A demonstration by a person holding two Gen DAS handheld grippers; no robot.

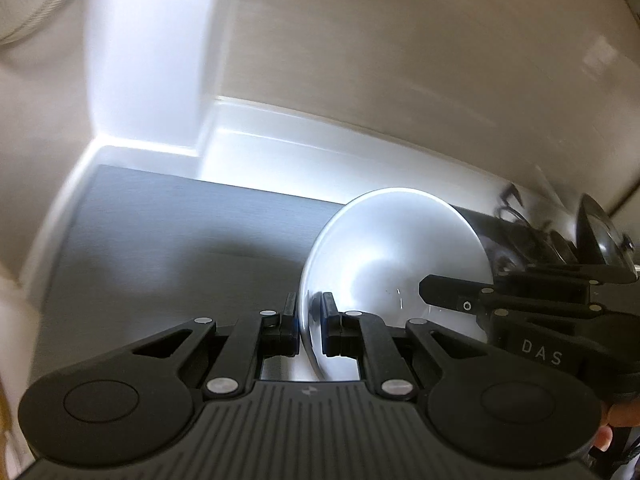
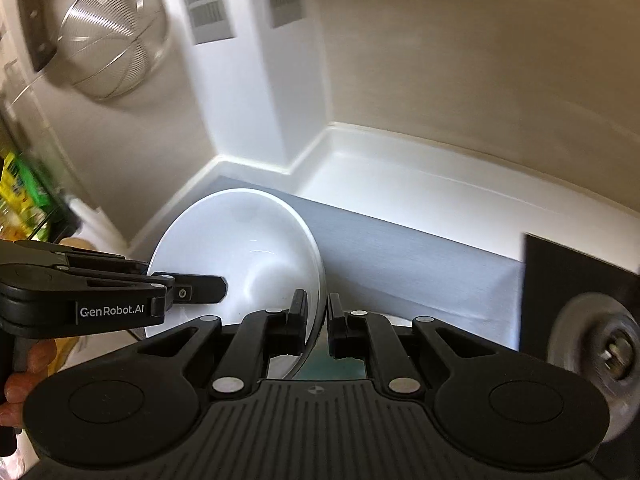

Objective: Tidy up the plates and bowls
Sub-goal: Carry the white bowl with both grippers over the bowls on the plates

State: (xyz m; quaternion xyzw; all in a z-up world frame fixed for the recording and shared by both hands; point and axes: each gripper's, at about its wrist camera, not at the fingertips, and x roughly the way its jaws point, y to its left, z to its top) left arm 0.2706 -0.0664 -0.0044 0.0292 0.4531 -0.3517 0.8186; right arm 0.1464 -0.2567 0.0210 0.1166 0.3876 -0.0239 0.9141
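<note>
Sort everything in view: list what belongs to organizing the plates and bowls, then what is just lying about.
Belongs to the job:
- white bowl, tilted, its rim between the jaws of both grippers
- left gripper
- right gripper
- grey mat beneath it

Just lying about:
- wire mesh strainer against the wall
- dark pot lid
- colourful packages

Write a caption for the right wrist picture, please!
Both tongs pinch the white bowl's rim above the grey countertop.
</note>
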